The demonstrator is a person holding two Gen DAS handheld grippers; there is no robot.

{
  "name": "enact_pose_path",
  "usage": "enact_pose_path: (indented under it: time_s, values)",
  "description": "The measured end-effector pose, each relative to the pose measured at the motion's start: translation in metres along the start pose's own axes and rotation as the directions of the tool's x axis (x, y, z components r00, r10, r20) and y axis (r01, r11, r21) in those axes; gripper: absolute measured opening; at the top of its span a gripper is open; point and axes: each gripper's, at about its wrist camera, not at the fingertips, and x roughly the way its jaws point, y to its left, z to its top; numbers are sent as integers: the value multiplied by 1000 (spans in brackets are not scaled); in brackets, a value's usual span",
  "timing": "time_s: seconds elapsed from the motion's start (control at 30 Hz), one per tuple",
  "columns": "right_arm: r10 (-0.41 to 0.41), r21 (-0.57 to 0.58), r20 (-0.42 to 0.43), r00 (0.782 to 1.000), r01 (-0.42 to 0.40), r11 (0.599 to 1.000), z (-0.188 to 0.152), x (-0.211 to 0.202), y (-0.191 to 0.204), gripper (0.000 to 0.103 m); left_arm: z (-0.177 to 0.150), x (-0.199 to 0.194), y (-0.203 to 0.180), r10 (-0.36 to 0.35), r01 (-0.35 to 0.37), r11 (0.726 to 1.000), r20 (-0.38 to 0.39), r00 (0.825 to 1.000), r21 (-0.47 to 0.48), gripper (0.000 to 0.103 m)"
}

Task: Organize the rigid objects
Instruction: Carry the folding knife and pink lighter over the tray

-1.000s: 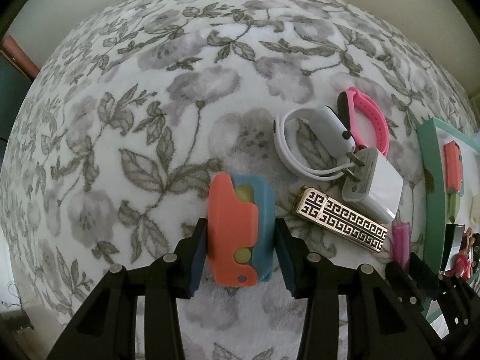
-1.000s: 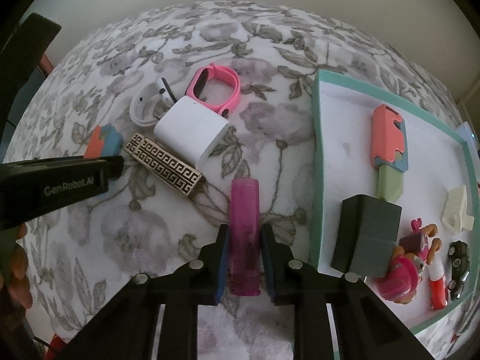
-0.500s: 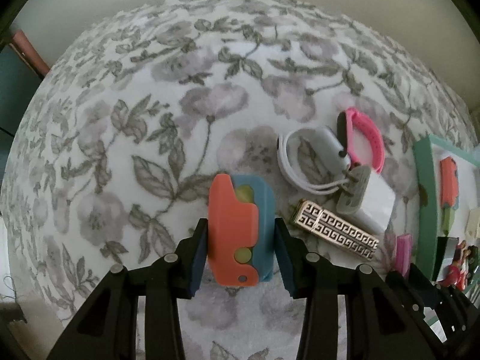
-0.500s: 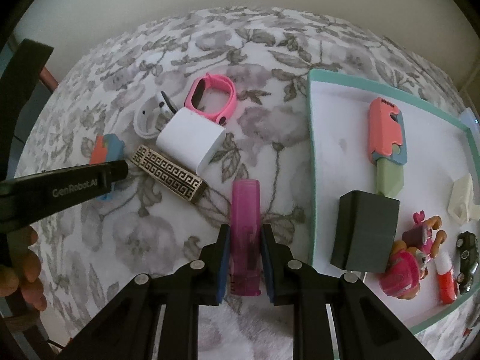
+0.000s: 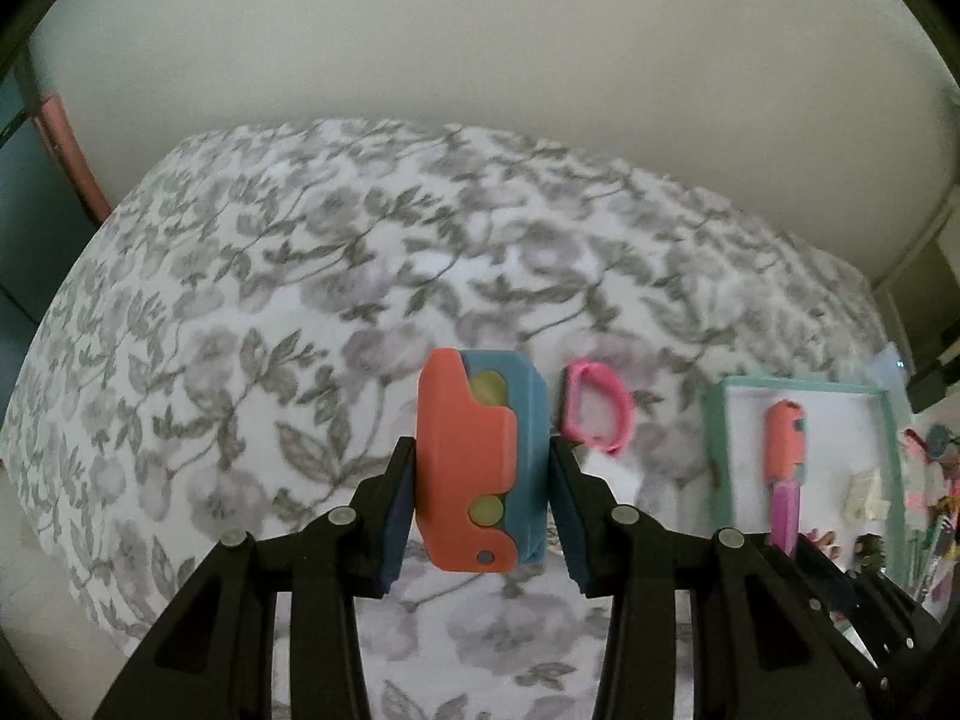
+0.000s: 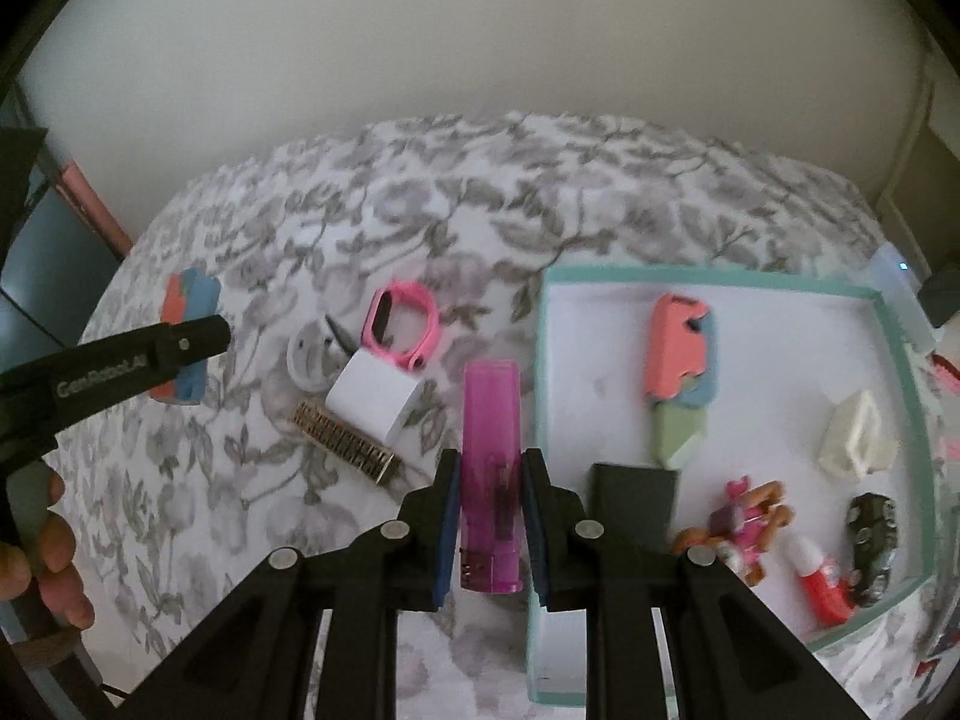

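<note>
My left gripper [image 5: 480, 504] is shut on an orange and blue toy knife [image 5: 480, 462], held upright well above the flowered cloth [image 5: 270, 312]. My right gripper [image 6: 492, 516] is shut on a translucent pink lighter [image 6: 491, 468], also lifted, just left of the teal-rimmed white tray [image 6: 543, 360]. In the right wrist view the left gripper's finger [image 6: 150, 354] and its toy knife [image 6: 186, 306] show at far left. On the cloth lie a pink watch band [image 6: 399, 324], a white charger block [image 6: 375, 399], a white coiled cable [image 6: 306, 354] and a gold patterned bar [image 6: 345, 441].
Inside the tray sit a second orange and blue toy knife [image 6: 681, 360], a black box [image 6: 633, 501], a cream piece [image 6: 858, 435], a small figure [image 6: 744, 525], a red and white tube [image 6: 822, 582] and a dark toy car [image 6: 873, 534]. A person's hand [image 6: 42, 546] is at lower left.
Both grippers have risen with their objects still held; the cloth and tray look farther away and more wall shows. The left view has tilted up, hiding the charger and gold bar.
</note>
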Motion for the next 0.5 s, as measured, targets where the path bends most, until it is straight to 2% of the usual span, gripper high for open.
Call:
enact_pose_path:
  time_s: [0.17, 0.5]
  values:
    - [-18, 46, 23, 1000, 17, 999, 5, -9, -22, 21, -1, 6, -27, -41, 42, 998, -18, 999, 38, 44]
    - [-62, 190, 9, 998, 59, 980, 2, -11, -90, 21, -4, 17, -93, -133, 140, 982, -67, 989, 123, 44]
